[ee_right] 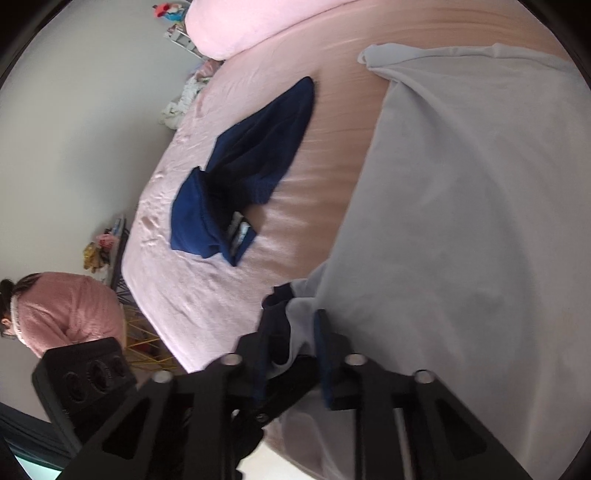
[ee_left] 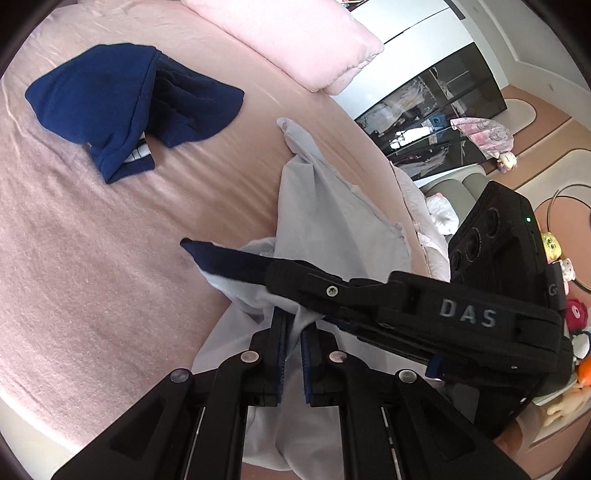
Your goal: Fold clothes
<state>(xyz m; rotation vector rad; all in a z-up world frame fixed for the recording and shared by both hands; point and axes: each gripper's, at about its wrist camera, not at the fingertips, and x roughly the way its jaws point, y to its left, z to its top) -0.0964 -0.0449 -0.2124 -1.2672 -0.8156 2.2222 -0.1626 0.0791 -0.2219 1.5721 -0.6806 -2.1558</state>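
I hold the grey cloth (ee_left: 332, 221) pinched tight in both my left gripper (ee_left: 293, 332) and right gripper (ee_right: 291, 332), near the bed (ee_left: 92, 258) edge.

Lettering on the right gripper

In the left wrist view, grey raised letters "DAS" stand on the black body of the right gripper (ee_left: 207, 254), well behind its fingertips. Nothing else is legible.

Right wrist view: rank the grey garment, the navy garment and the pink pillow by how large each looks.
1. grey garment, though it lies nearest the camera and runs out of frame.
2. navy garment.
3. pink pillow, farthest away and cut off at the top, so its rank is unsure.
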